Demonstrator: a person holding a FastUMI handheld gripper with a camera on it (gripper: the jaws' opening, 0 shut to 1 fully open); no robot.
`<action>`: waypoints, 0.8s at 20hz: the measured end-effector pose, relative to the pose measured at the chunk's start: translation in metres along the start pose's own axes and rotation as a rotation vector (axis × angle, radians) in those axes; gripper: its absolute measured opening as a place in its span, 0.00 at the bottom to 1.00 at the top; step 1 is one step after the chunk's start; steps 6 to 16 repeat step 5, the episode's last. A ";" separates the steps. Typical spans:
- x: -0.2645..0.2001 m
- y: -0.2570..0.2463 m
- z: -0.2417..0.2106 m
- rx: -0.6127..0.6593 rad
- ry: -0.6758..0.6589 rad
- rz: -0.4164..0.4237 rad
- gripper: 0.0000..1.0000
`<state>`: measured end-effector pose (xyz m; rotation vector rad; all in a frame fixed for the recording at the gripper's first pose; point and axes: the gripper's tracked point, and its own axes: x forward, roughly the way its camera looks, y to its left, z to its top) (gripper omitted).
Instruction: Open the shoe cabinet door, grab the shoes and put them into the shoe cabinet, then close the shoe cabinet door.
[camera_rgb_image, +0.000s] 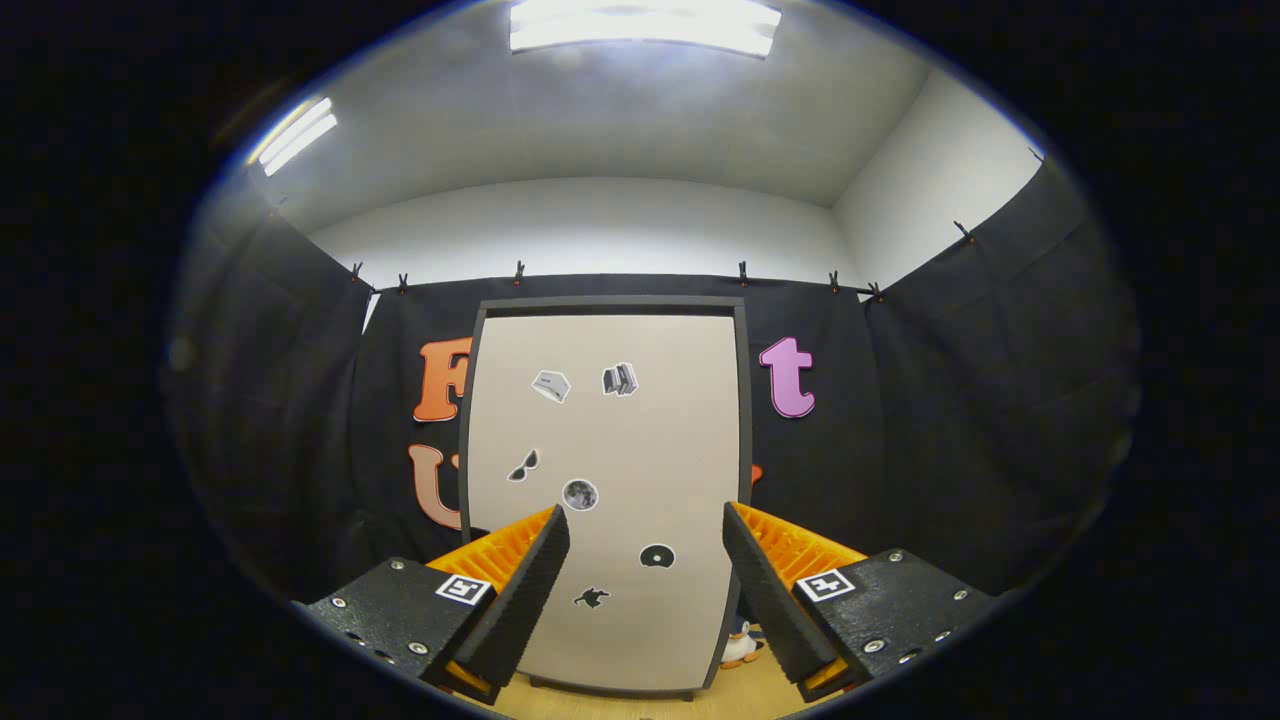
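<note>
Claw (645, 525): we see its fingers spread wide, gripping nothing.
Shoe cabinet door (610, 470): we see it shut, upright, beyond the claw, showing between the fingers, apart from them.
Stickers (579, 494): scattered over the door.
Small toy (741, 645): on the floor, beside the cabinet's lower corner.

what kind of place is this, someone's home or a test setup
Most likely a staged recording booth, not a home. Black cloth walls hang clipped to a line around a tall beige shoe cabinet with a dark frame, its closed door dotted with small stickers, under bright ceiling strip lights. The tongs are open, facing the door.
</note>
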<state>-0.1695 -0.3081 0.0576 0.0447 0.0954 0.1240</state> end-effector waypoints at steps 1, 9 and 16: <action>-0.001 0.000 0.001 -0.004 0.000 0.003 0.95; -0.002 0.003 0.002 -0.010 -0.002 0.012 0.95; -0.002 0.003 0.002 -0.010 -0.002 0.012 0.95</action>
